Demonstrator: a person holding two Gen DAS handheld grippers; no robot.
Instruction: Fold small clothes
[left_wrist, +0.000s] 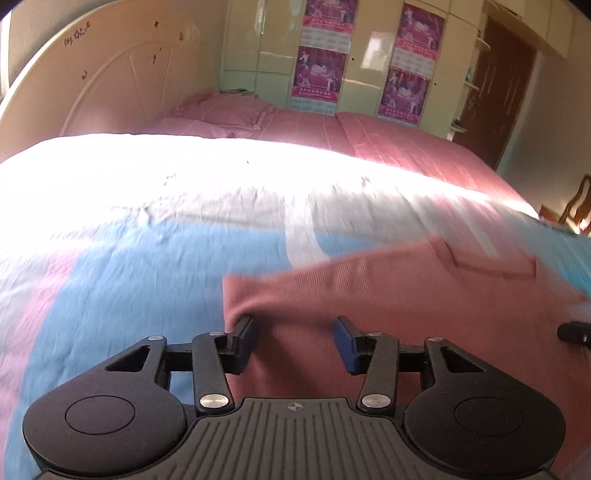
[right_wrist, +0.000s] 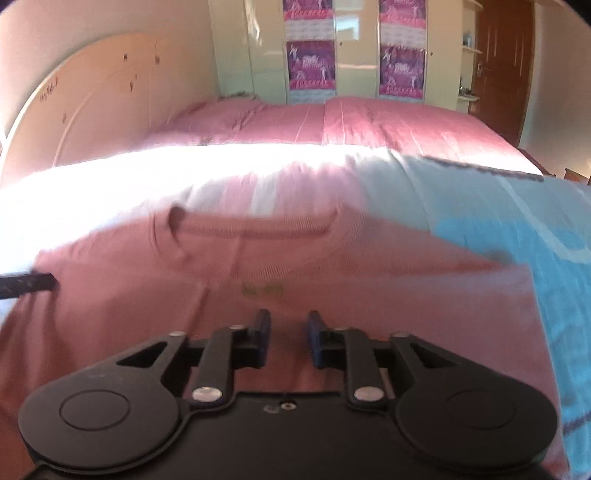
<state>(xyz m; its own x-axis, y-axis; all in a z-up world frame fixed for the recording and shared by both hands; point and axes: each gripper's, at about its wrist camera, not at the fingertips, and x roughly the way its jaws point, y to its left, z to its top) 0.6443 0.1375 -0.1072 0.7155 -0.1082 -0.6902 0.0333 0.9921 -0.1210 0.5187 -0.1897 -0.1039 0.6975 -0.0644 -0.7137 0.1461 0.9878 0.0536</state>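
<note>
Two open grippers over one pink top (left_wrist: 369, 291)
Your left gripper (left_wrist: 294, 332) straddles its left edge; right gripper (right_wrist: 284, 326) hovers mid-garment, holding nothing. Pinch squarely.

Flat sheet (left_wrist: 110, 280) lies open left of the shirt (left_wrist: 388, 295); the other gripper's tip (left_wrist: 574, 332), seemingly close, crowds its right edge.

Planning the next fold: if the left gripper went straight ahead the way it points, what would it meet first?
Probably the pink shirt itself: the open left gripper already sits over its left edge, and the cloth fills the line ahead. Depth is unclear.
</note>
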